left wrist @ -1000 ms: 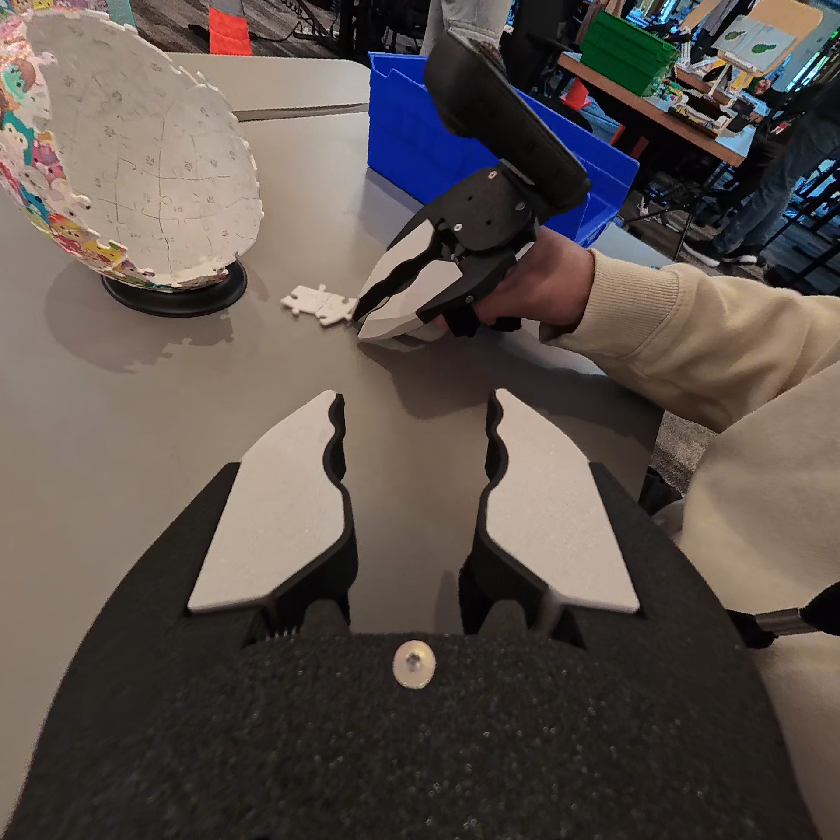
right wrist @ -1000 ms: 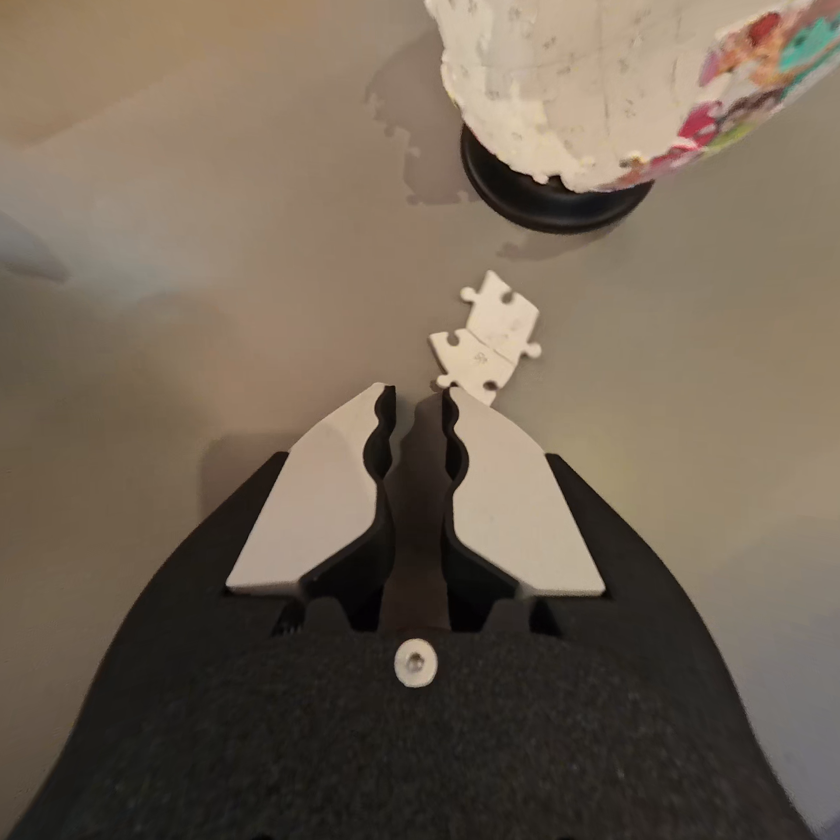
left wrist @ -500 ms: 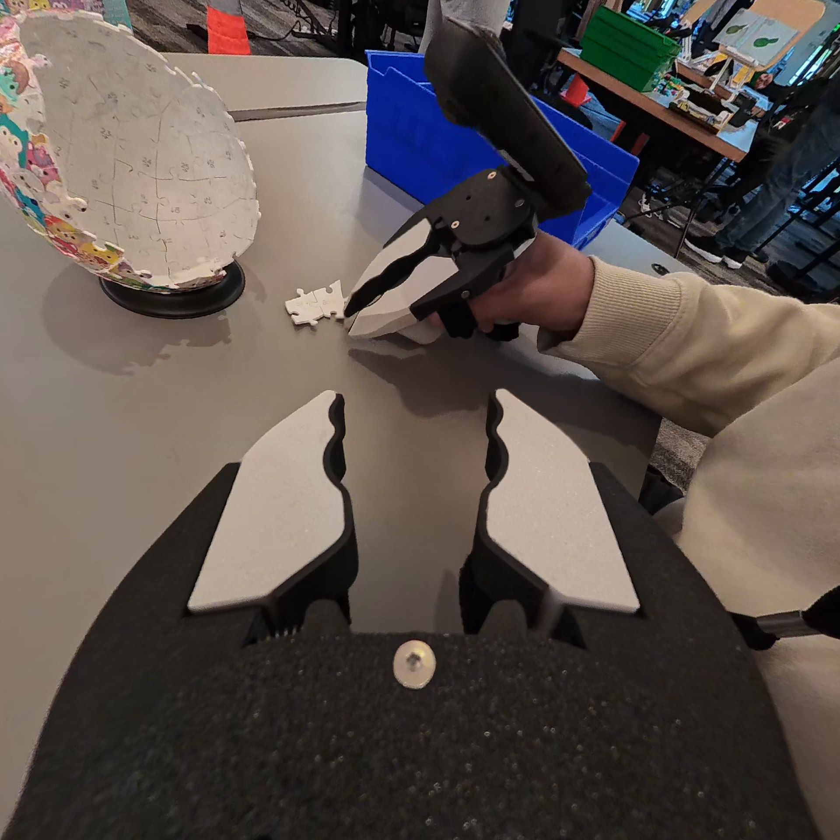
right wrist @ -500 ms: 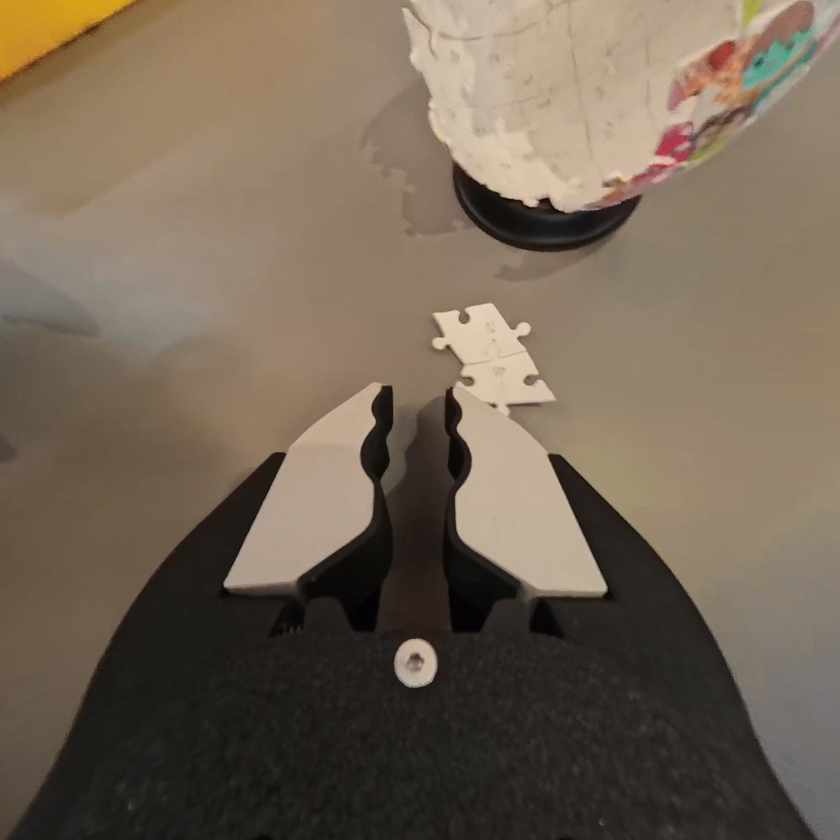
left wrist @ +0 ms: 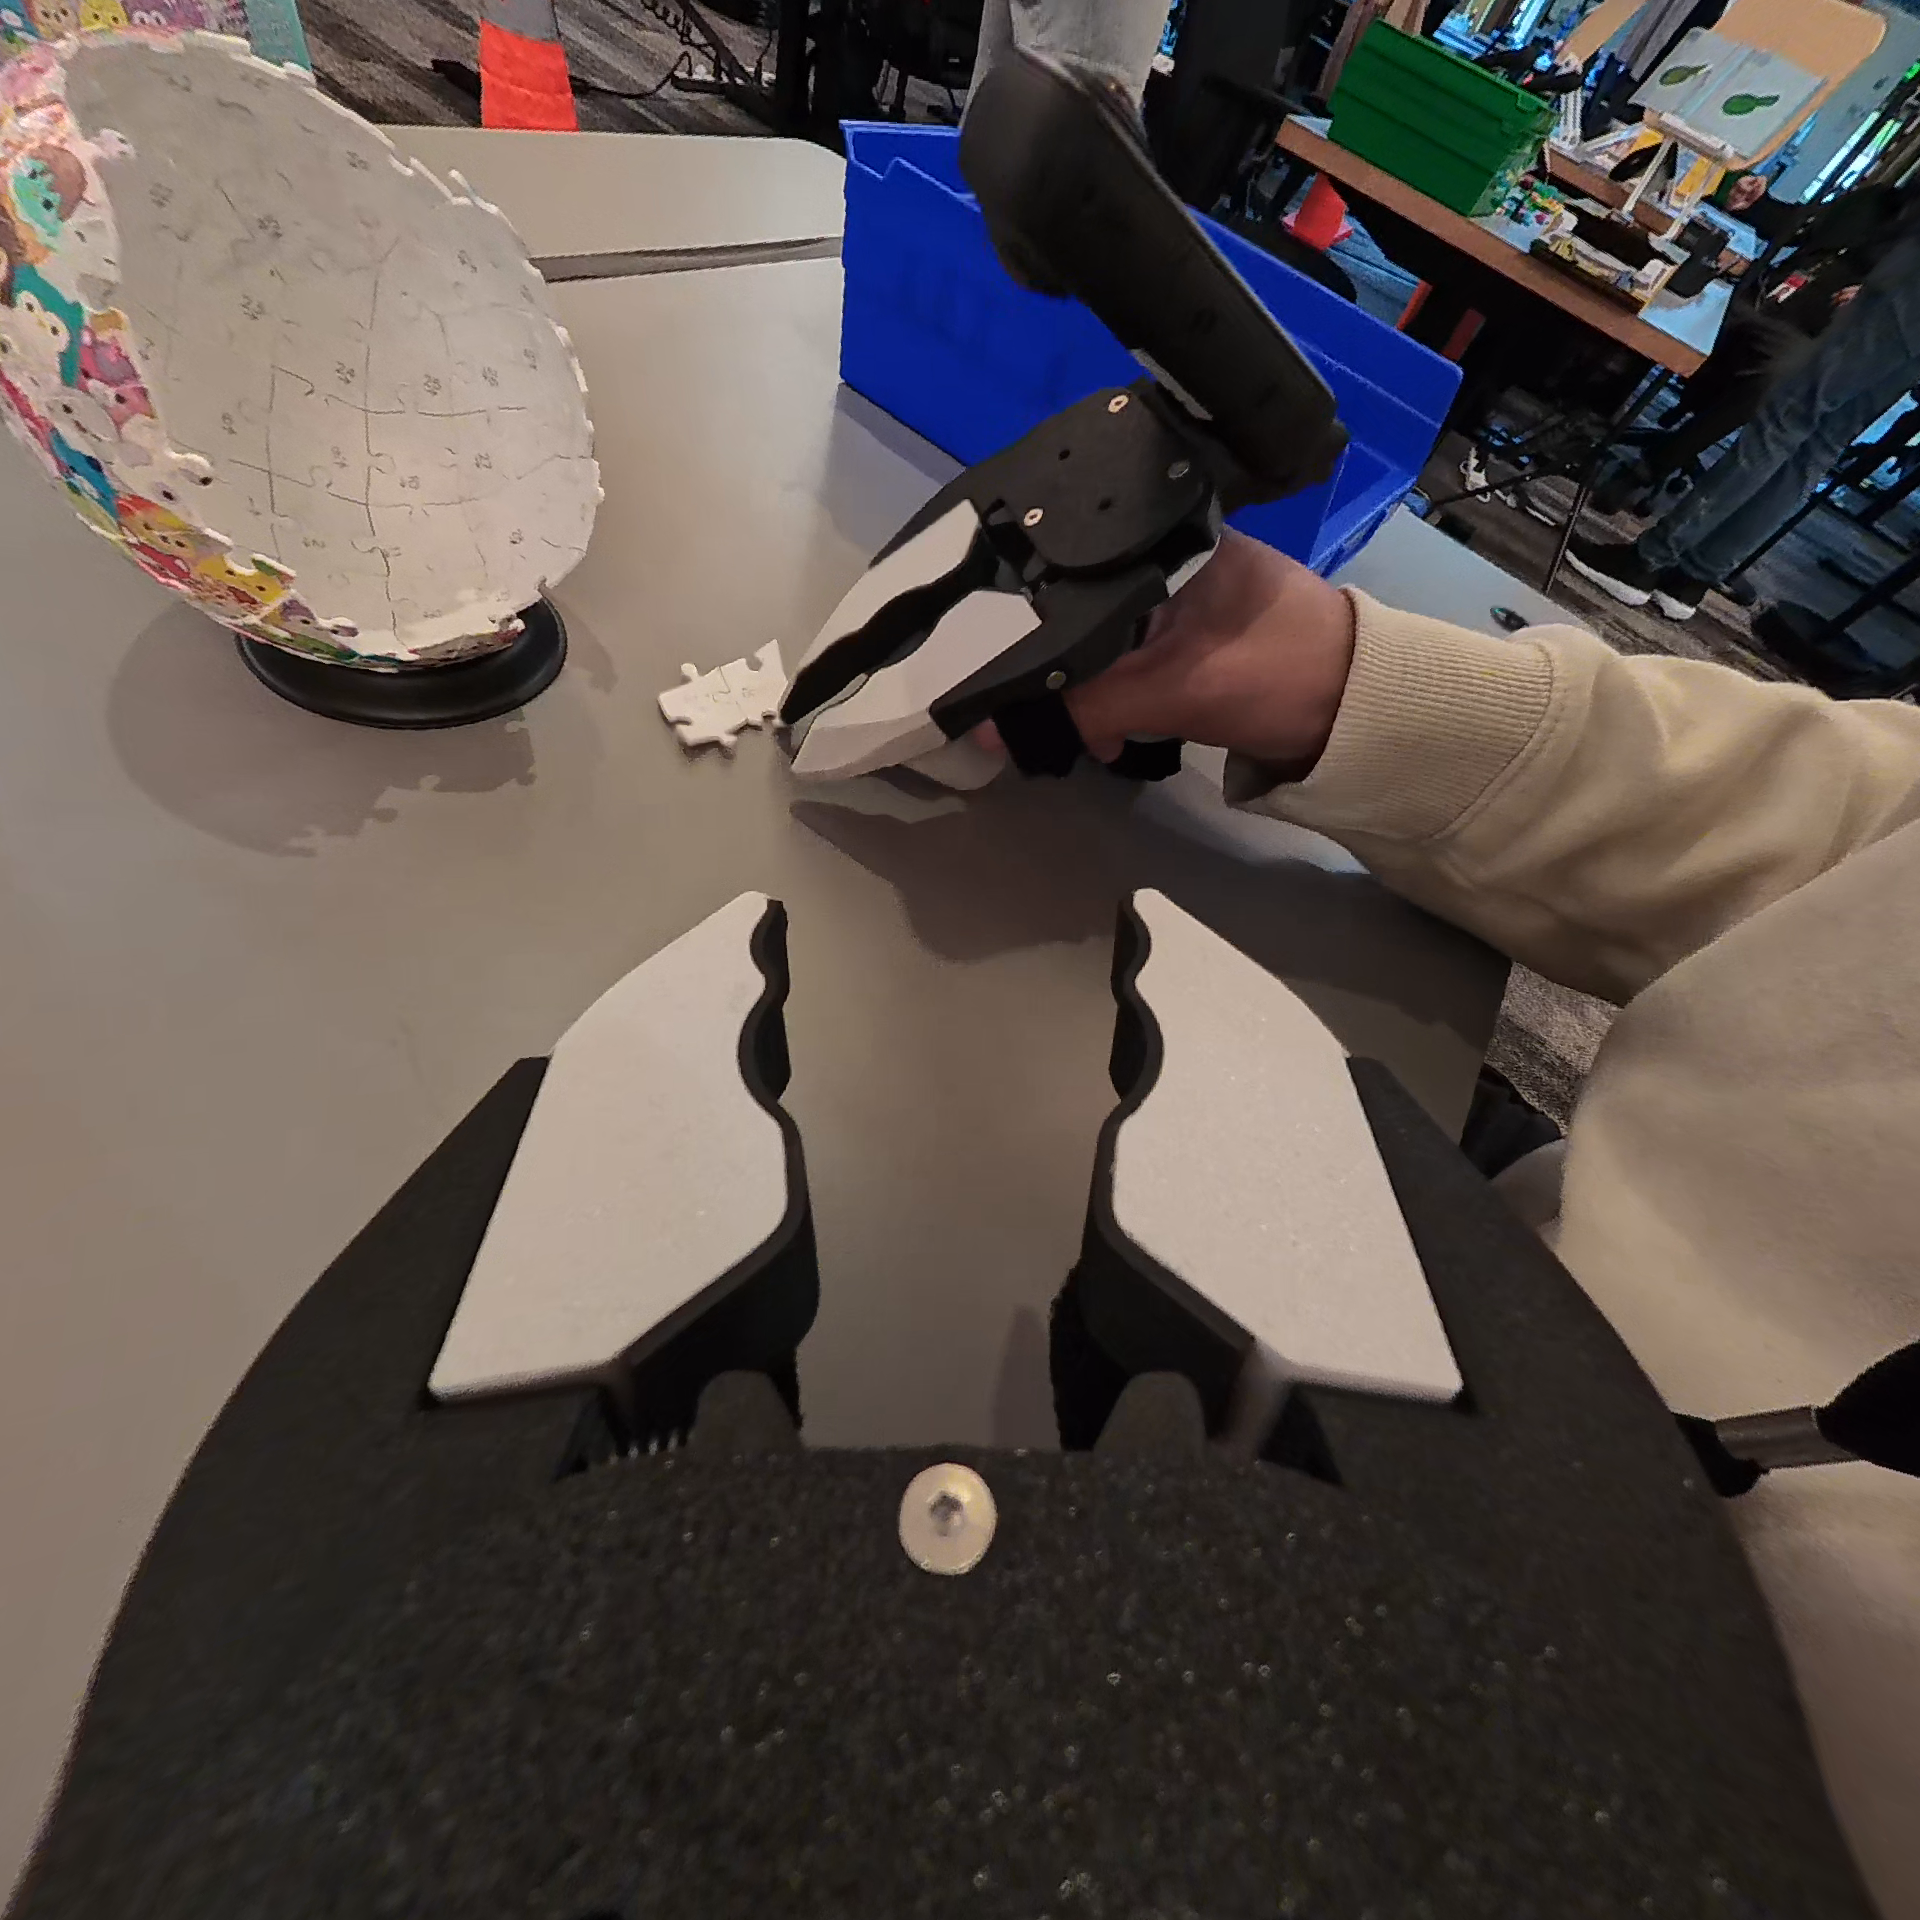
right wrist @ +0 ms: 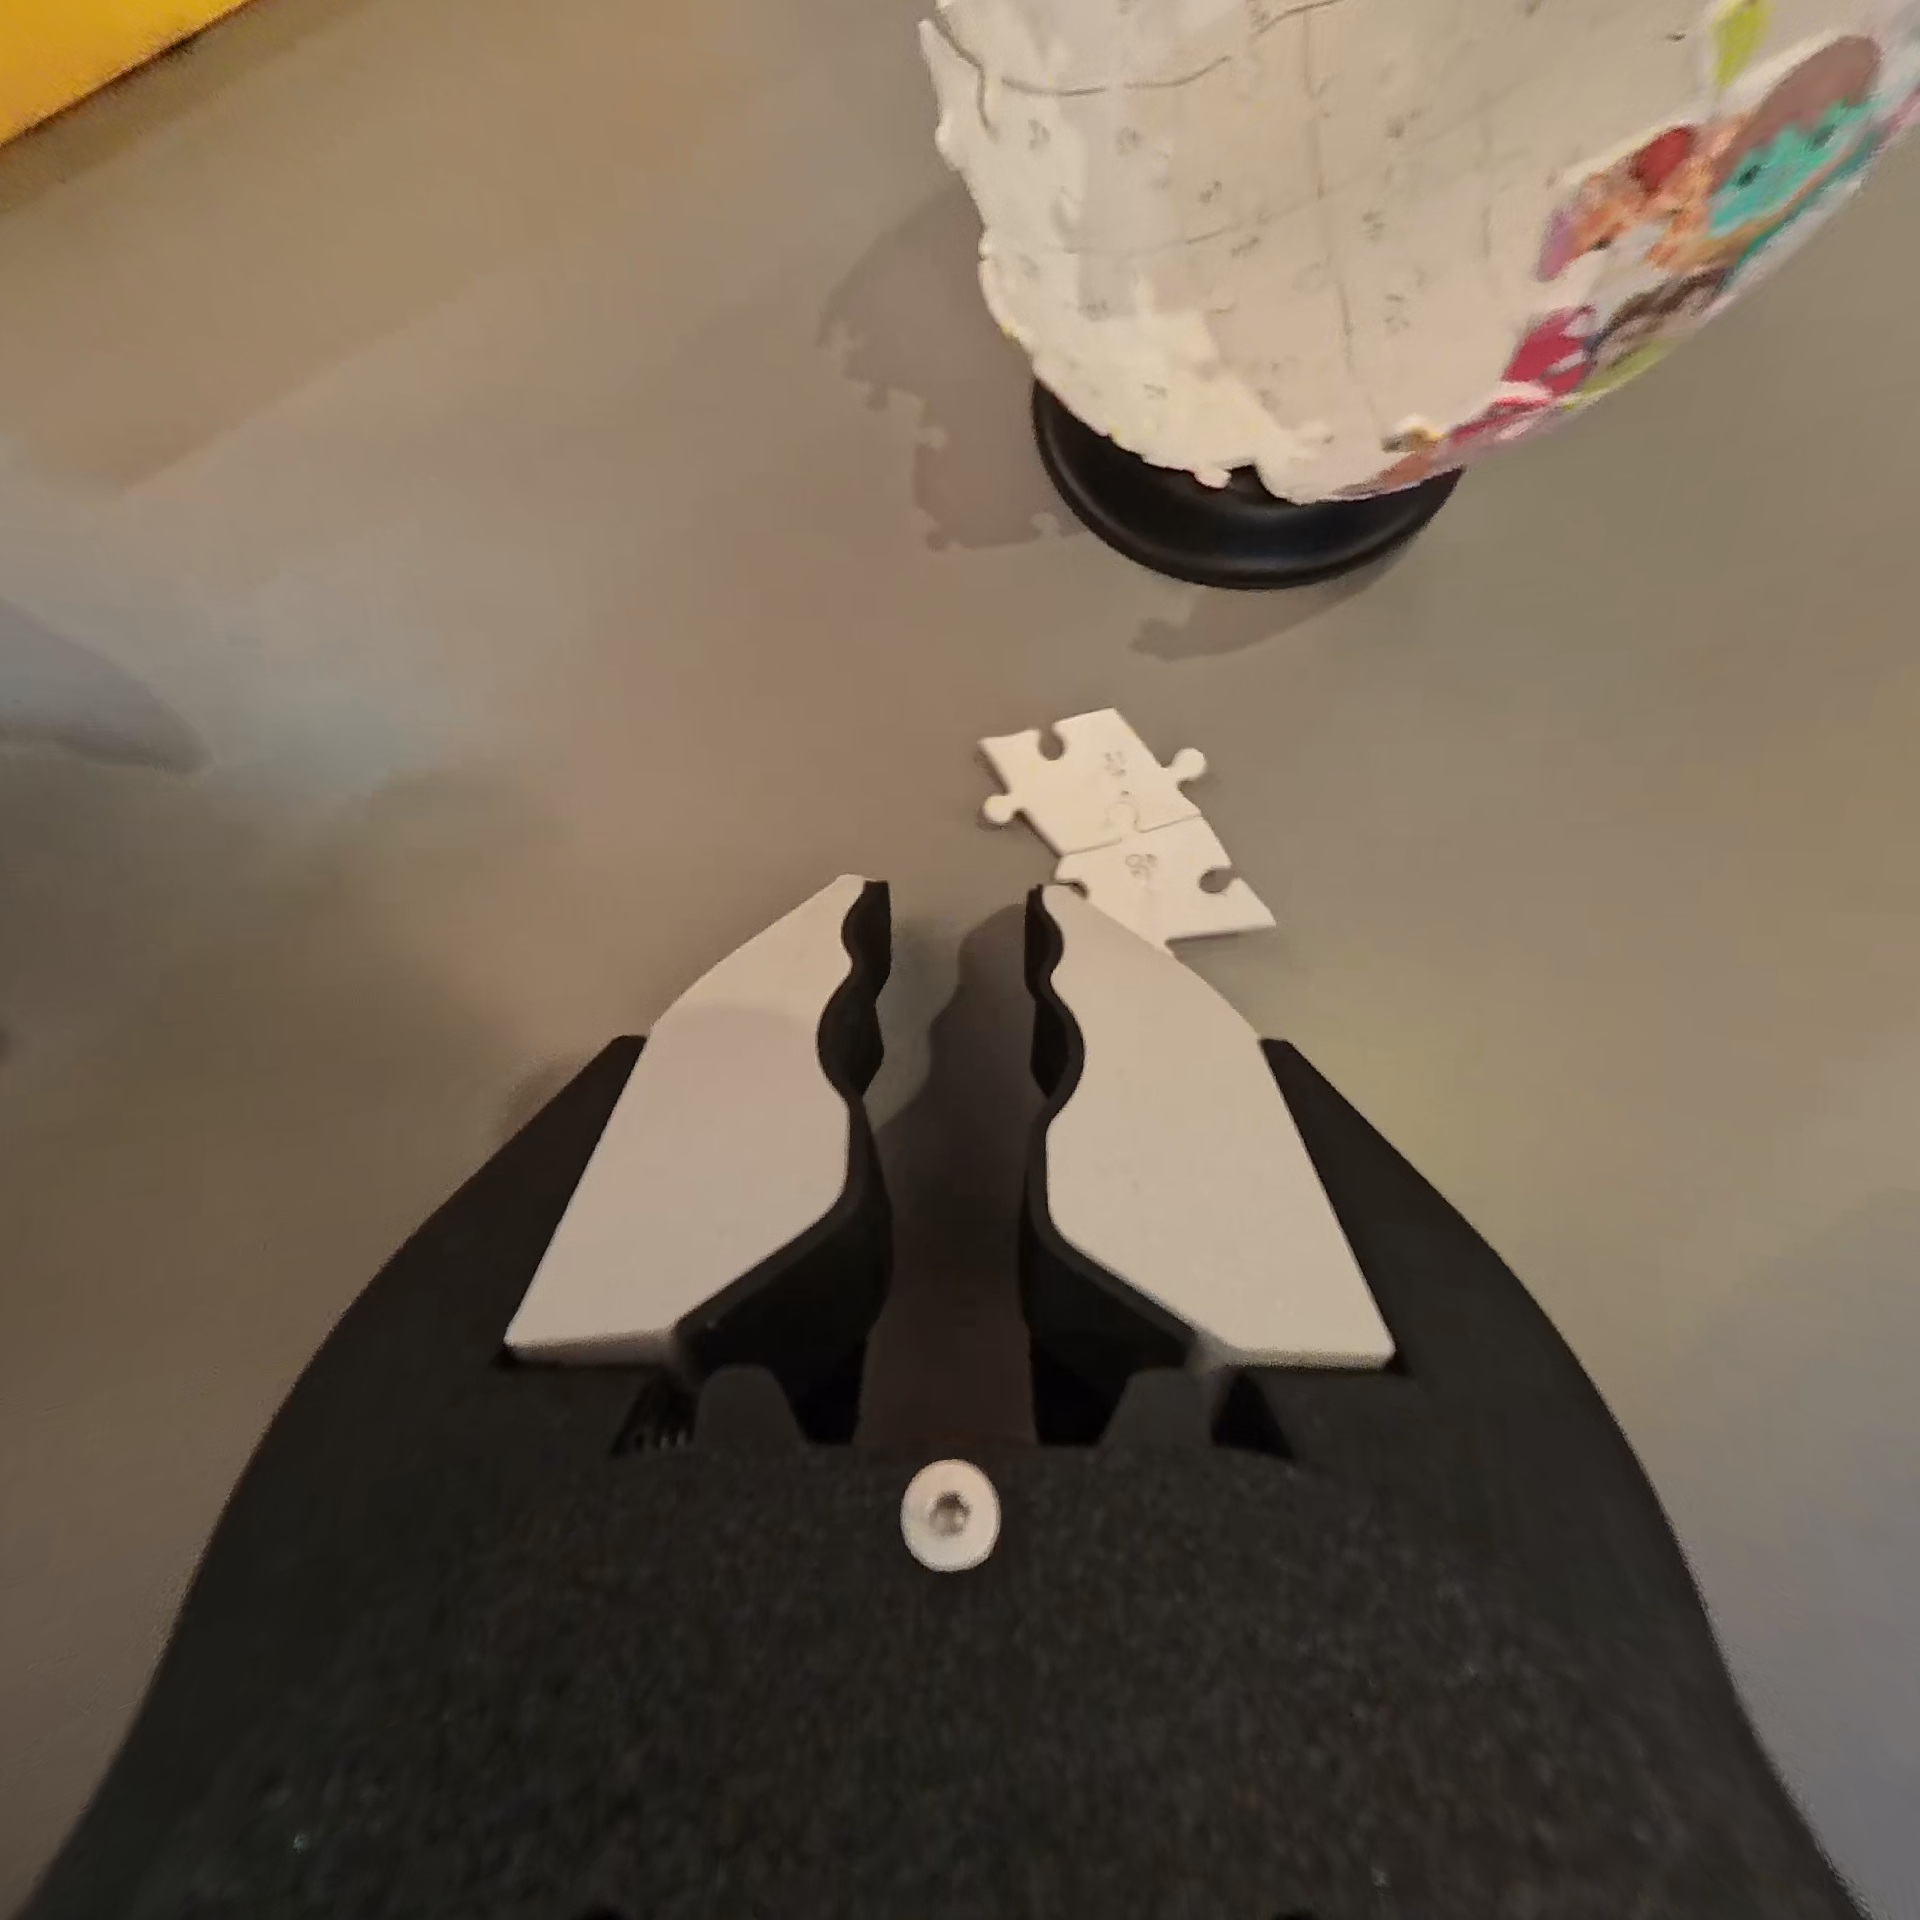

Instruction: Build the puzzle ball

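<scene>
Two hand-held grippers over a grey worktop (left wrist: 312,1039), with one partly built puzzle ball. Left gripper (left wrist: 951,914): fingers spread wide and released, nothing between them, bare worktop showing in the gap, held low and well back from the ball. Right gripper (right wrist: 956,894): fingers drawn close with a narrow gap left, grasping nothing, tips down at the worktop; in the left wrist view it (left wrist: 795,732) is seen from the side, tilted steeply downward, gripped by a hand (left wrist: 1226,665) in a cream sleeve (left wrist: 1621,790). Joined puzzle pieces (right wrist: 1127,821): two white pieces locked together, lying flat with blank side up, just beyond the right gripper's right finger, whose tip overlaps the nearer piece's edge; whether it touches cannot be told. The same pair (left wrist: 727,696) lies between the right gripper's tips and the ball's stand. Puzzle ball (left wrist: 312,343): an open shell, white inside with small printed marks, colourful cartoon pattern outside, jagged unfinished rim, tilted with the opening toward the grippers; seen also in the right wrist view (right wrist: 1351,239). Black ring stand (left wrist: 405,675): round, flat on the worktop, carrying the ball. Blue bin (left wrist: 935,301): on the worktop's far side, behind the right gripper. Green crates (left wrist: 1434,114): on a distant table in the background.
</scene>
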The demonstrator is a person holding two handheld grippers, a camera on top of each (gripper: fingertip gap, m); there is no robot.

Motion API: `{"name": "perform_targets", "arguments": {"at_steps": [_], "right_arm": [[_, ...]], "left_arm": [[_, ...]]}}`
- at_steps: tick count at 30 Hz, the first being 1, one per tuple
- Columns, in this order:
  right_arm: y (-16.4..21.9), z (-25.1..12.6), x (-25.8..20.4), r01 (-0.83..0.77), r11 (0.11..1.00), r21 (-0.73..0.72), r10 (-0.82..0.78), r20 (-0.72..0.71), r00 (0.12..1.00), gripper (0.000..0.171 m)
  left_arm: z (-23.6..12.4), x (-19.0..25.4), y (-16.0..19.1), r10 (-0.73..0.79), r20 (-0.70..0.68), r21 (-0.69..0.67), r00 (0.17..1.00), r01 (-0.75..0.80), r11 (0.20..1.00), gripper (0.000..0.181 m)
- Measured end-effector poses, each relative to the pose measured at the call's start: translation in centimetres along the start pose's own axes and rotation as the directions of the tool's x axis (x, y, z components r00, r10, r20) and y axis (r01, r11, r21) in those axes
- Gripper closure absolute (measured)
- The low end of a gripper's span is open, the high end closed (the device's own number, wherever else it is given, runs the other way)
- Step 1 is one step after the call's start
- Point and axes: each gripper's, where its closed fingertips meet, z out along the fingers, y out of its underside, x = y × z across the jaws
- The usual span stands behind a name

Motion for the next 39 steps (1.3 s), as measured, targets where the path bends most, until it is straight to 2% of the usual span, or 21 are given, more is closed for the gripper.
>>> {"name": "perform_targets", "arguments": {"at_steps": [5,11,18,27,32,39], "right_arm": [[0.3,-0.9,1.0,0.003,1.0,-0.015,-0.004,-0.032,0.999,0.146],[-0.1,0.3,-1.0,-0.013,1.0,-0.01,0.013,0.035,0.999,0.149],[0.7,-0.6,0.9,-0.035,0.999,-0.028,0.035,-0.022,0.999,0.148],[0.4,-0.1,1.1,0.015,1.0,-0.021,-0.016,-0.035,0.999,0.154],[0.9,0.1,1.6,0.099,0.994,-0.036,-0.1,-0.028,0.995,0.16],[0.5,0.2,1.8,0.113,0.993,-0.022,-0.113,-0.01,0.994,0.163]], "left_arm": [[0.0,0.0,-0.1,-0.011,-0.007,0.006,1.0,0.011,1.0,0.121],[0.1,0.2,0.0,-0.003,-0.006,-0.002,1.0,0.003,1.0,0.121],[-0.1,0.0,-0.1,-0.011,-0.008,0.007,1.0,0.011,1.0,0.121],[-0.1,0.0,-0.1,0.003,0.001,0.001,1.0,-0.003,1.0,0.121],[-0.2,-0.1,-0.2,-0.003,0.001,0.006,1.0,0.003,1.0,0.121],[-0.1,0.0,-0.1,0.004,0.002,0.002,1.0,-0.004,1.0,0.121]]}}
